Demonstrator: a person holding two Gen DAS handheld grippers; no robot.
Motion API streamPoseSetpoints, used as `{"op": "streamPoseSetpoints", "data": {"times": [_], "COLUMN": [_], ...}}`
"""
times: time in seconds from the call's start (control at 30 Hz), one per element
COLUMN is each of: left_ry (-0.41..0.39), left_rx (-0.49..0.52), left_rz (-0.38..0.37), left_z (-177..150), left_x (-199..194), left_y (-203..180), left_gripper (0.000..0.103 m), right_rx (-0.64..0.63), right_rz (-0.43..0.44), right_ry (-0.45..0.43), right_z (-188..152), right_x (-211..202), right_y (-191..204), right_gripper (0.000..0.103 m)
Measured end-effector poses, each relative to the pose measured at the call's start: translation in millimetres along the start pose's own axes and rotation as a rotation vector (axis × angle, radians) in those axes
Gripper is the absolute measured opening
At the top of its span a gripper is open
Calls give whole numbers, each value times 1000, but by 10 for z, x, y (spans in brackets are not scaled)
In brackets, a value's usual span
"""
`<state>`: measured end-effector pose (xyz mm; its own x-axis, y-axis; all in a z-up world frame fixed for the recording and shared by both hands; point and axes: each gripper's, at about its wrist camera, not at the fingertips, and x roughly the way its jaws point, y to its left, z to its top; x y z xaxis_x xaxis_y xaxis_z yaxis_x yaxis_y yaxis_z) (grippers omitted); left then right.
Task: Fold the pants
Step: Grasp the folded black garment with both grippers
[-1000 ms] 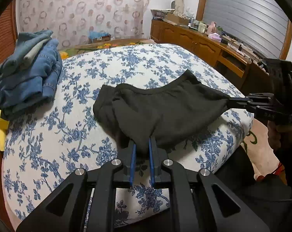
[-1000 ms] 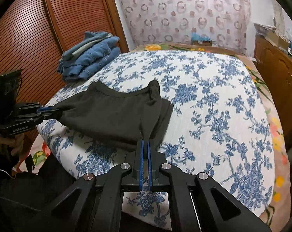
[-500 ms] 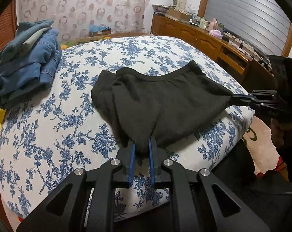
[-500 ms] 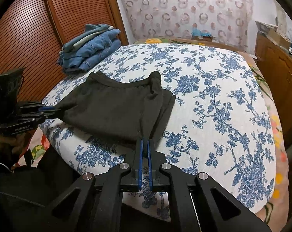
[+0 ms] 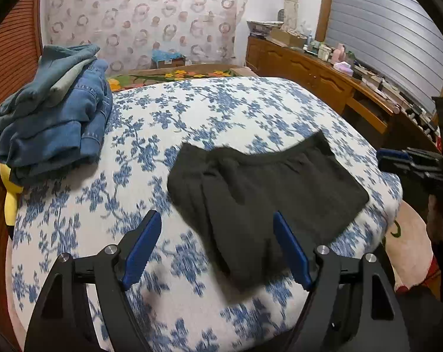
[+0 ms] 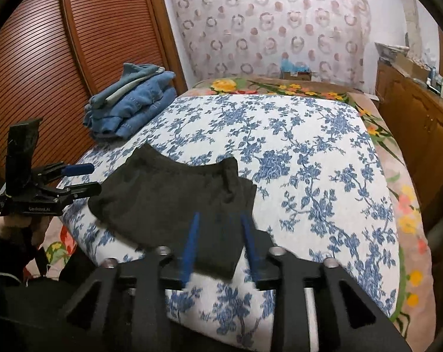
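Folded black pants (image 5: 265, 182) (image 6: 174, 193) lie flat near the front edge of the bed. My left gripper (image 5: 216, 215) is opening, its blue pads wide apart. A corner of the pants lies between them, untouched. In the right wrist view the left gripper (image 6: 89, 179) sits at the pants' left end, just clear of the cloth. My right gripper (image 6: 220, 216) is also opening, with its blue pads parted over the pants' near right corner and not pressing on it. In the left wrist view the right gripper (image 5: 391, 158) hangs beside the pants' right edge.
The bed's blue-flowered cover (image 5: 221, 111) (image 6: 309, 152) stretches behind the pants. A stack of folded jeans (image 5: 54, 123) (image 6: 133, 99) sits at its back left. A slatted wooden wardrobe (image 6: 45, 58) stands on the left, a cluttered wooden dresser (image 5: 324, 73) on the right.
Both grippers were shut on the pants' two ends and held them stretched. Both have now opened and let go, and the pants have dropped flat onto the bed.
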<state>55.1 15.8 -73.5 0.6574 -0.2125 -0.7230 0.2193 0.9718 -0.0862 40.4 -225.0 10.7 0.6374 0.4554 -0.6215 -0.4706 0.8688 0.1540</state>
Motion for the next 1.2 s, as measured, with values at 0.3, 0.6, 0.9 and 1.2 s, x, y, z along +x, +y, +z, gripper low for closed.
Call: {"op": "streamPoseSetpoints", "data": {"times": [0.3,0.6,0.9,1.2], "left_ry": [43,86,79,83], "left_rx": [-6,-34,-27,-68], "left_rz": [4,2,-1,-44], "left_z": [180,159,144,227], "left_x": [392,605,660,680], "left_y": [53,154,161,261], "left_gripper": [79,79,79,79], "right_rx": [3,47,41,22], "right_rz": [-45,-70,-29,-25], "right_ry": [51,85,110,75], "right_z": [15,103,180,176], "right_x": [370,668,956,1050], "right_y": [31,-92,-63,-44], "right_gripper": [62,65,56,50]}}
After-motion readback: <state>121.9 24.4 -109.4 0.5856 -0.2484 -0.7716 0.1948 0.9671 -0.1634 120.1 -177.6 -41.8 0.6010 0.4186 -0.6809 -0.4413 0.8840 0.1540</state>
